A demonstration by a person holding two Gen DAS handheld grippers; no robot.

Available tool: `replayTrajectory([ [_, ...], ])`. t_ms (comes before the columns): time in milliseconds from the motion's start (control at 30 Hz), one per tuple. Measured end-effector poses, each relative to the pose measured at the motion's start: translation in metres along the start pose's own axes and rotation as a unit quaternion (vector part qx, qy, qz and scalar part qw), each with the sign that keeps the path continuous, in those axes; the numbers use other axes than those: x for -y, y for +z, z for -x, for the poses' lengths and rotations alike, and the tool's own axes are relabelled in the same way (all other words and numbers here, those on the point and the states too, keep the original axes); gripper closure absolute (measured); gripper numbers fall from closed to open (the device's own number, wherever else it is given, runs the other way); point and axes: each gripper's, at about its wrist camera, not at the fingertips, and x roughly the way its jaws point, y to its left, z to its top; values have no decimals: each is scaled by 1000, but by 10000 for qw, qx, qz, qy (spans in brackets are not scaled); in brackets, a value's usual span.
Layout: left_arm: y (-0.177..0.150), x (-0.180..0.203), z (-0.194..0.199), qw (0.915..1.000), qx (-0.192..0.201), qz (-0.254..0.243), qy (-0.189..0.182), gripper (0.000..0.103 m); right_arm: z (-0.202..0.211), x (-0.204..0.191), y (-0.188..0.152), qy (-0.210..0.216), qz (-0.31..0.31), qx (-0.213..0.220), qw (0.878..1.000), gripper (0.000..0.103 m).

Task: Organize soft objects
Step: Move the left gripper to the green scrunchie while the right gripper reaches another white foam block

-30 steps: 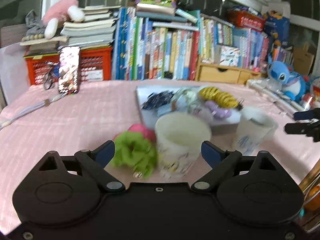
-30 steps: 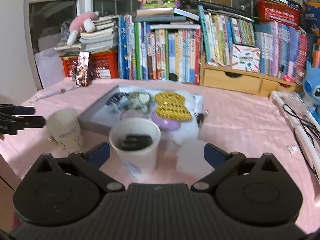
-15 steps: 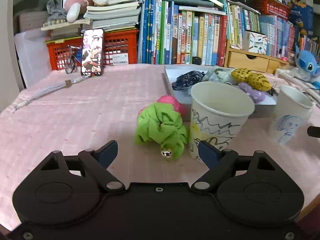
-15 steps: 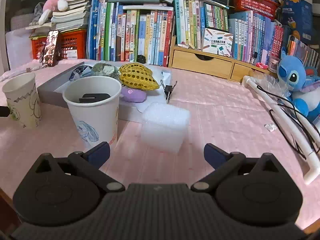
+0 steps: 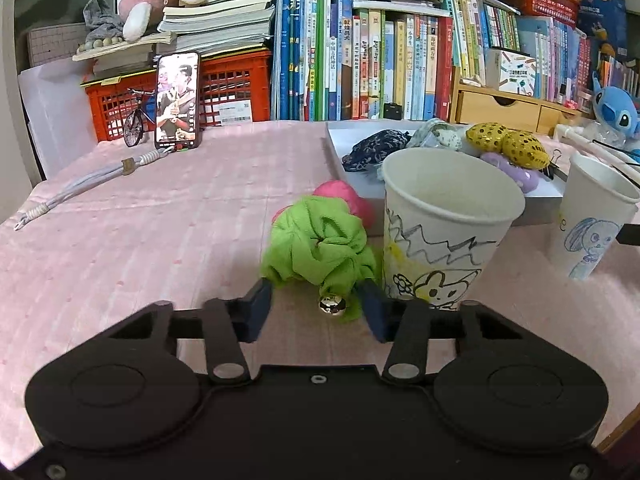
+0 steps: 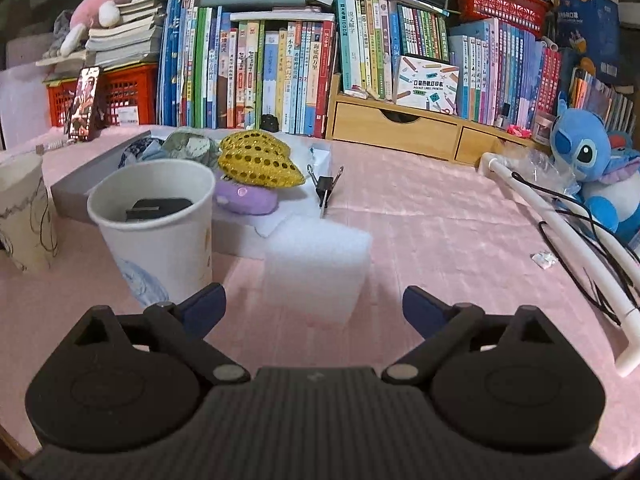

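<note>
L gripper (image 5: 318, 310) is closing round the green scrunchie (image 5: 318, 248), fingers flanking it, not yet pinching. The scrunchie is lying on the pink cloth, touching the doodled paper cup (image 5: 444, 228). R gripper (image 6: 314, 306) is hanging spread wide before the white foam block (image 6: 318, 268). Risk: L's right finger is crowding the cup; it could tip it.

My green scrunchie (image 5: 320, 248) lies crumpled on the pink cloth, a small gold bell (image 5: 331, 305) hanging at its near edge. A pink soft thing (image 5: 348, 200) sits just behind it, touching. Just right of the scrunchie stands a doodled paper cup (image 5: 444, 232), upright. A white foam block (image 6: 318, 268) rests on the cloth beside the second paper cup (image 6: 156, 232), which is upright and holds something dark.
</note>
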Motion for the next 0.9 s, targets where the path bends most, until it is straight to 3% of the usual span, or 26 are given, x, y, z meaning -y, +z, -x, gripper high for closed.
replayTrajectory([
  [67, 1, -1, -1, 10000, -37, 54, -38, 85, -2, 2, 3, 35, -29, -5, 10000, 5],
  [533, -12, 1, 23, 9994, -258, 11, -246, 89, -22, 7, 21, 82, -248, -104, 9996, 8],
  [633, -18, 3, 35, 9991, -237, -89, -326, 85, -25, 8, 21, 54, -249, -132, 9996, 9],
  [667, -20, 4, 40, 9993, -157, -143, -294, 77, -26, 8, 21, 51, -252, -138, 9996, 8],
  [700, -20, 6, 43, 9995, -82, -212, -214, 59, -26, 9, 21, 45, -254, -147, 9996, 8],
  [767, -20, 10, 50, 9992, 179, -364, 25, 36, -27, 10, 21, 35, -247, -164, 9996, 8],
  [900, -16, 12, 50, 9974, 420, -520, 283, 21, -30, 10, 21, -22, -227, -187, 9996, 8],
])
